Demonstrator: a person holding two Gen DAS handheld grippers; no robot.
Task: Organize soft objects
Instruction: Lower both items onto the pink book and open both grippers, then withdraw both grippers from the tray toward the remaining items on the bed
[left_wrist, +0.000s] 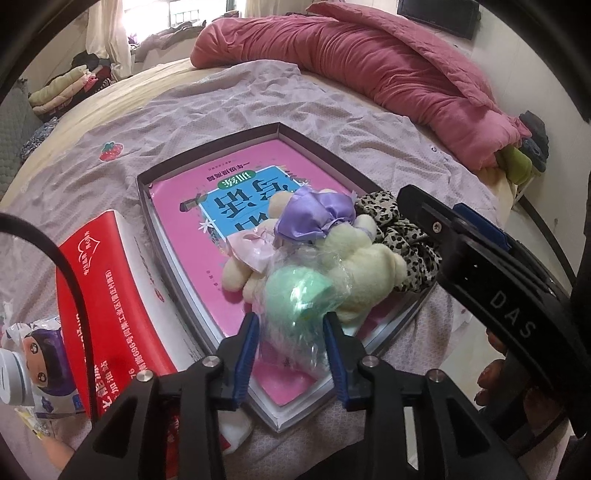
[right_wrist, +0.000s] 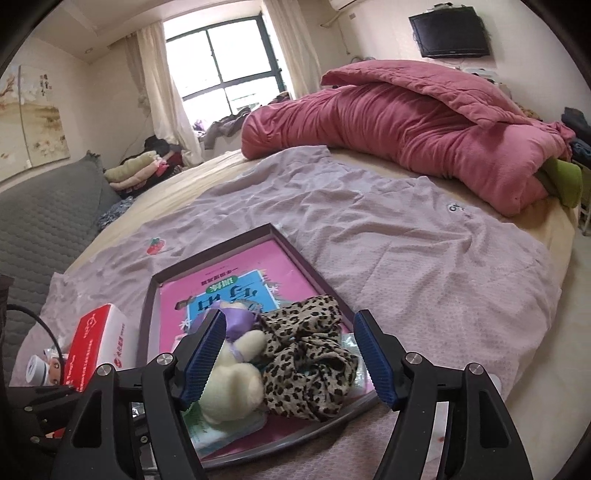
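A dark shallow tray (left_wrist: 221, 142) lies on the bed with a pink book (left_wrist: 184, 206) in it. On the book sit a cream plush toy (left_wrist: 362, 266) with a purple bow, a leopard-print scrunchie (left_wrist: 410, 243) and a green soft item in a clear plastic bag (left_wrist: 299, 291). My left gripper (left_wrist: 291, 332) stands open just above the tray's near edge. The bag lies between its blue pads, and the left pad stands clear of it. My right gripper (right_wrist: 290, 317) is open wide, hovering over the scrunchie (right_wrist: 306, 354) and the plush toy (right_wrist: 232, 384), touching neither.
A red box (left_wrist: 110, 295) stands left of the tray, with a packaged doll figure (left_wrist: 40, 373) and a black cable (left_wrist: 74, 280) beside it. A crumpled pink quilt (right_wrist: 406, 122) lies across the far bed. A lilac sheet (right_wrist: 424, 266) covers the mattress right of the tray.
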